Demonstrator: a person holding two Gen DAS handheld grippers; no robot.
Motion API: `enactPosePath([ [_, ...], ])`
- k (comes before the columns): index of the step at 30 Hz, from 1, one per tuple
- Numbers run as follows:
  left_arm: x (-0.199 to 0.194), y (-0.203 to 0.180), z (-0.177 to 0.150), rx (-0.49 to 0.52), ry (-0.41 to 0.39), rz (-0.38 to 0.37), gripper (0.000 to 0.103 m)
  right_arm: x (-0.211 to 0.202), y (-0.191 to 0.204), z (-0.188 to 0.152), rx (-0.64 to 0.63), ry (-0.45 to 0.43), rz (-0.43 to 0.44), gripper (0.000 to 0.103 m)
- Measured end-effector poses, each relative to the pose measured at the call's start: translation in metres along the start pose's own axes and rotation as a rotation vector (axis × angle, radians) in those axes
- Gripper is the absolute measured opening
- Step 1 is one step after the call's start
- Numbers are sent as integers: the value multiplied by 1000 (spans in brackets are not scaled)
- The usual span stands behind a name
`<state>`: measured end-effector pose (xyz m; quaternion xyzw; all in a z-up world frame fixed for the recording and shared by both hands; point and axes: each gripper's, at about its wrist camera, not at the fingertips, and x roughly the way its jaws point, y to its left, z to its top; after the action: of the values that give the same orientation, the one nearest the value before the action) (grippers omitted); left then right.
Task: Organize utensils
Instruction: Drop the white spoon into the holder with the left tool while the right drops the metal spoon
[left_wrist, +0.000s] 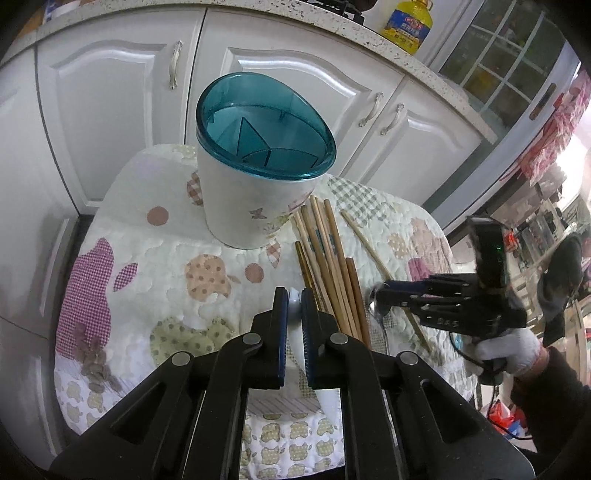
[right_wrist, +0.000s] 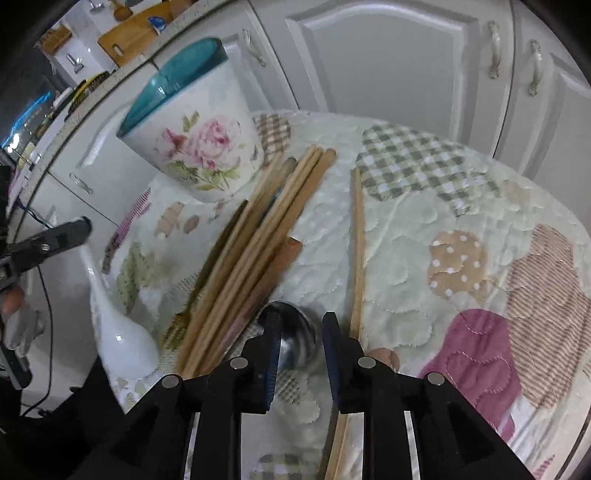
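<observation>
We work at a small bench covered by a quilted patchwork cloth (left_wrist: 155, 258), white kitchen cabinets (left_wrist: 295, 81) behind. Nearest us, the left claw (left_wrist: 294, 295) is clamped on the handle of a white ceramic spoon (right_wrist: 122, 332), long axis along the claw. Right of that spoon, the right claw (right_wrist: 301, 325), parted, straddles a steel spoon bowl (right_wrist: 295, 332). Beyond the white spoon stands the teal-rimmed floral utensil holder (left_wrist: 258, 166), wooden chopsticks (left_wrist: 328, 266) alongside.

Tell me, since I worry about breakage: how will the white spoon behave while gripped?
The white spoon looks like glazed ceramic, so probably slippery and fragile. The left gripper pinches only its handle, so the heavier bowl may swing.
</observation>
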<state>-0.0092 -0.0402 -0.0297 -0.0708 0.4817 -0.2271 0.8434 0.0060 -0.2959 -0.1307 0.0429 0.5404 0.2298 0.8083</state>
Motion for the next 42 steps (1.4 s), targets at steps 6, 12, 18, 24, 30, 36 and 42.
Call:
enactPosePath([
  [6,-18,-3,2,7,-28,-4,6,-14,5,-5,9,-47,65,2],
  [12,-55,-3,16,3,-109,-17,6,-60,18,-7,-2,-133,69,3],
  [18,-100,4,42,-17,-230,-4,6,-109,32,9,-4,-251,102,3],
  [24,-128,7,85,-35,-369,77,6,-162,52,60,-6,-427,100,3],
  [30,-113,-1,125,12,-451,225,6,-179,71,116,-4,-560,-19,3],
  [36,-73,-1,140,60,-439,332,6,-166,81,171,-28,-628,-130,3],
  [42,-36,1,140,81,-399,389,6,-130,93,194,-105,-649,-254,3],
])
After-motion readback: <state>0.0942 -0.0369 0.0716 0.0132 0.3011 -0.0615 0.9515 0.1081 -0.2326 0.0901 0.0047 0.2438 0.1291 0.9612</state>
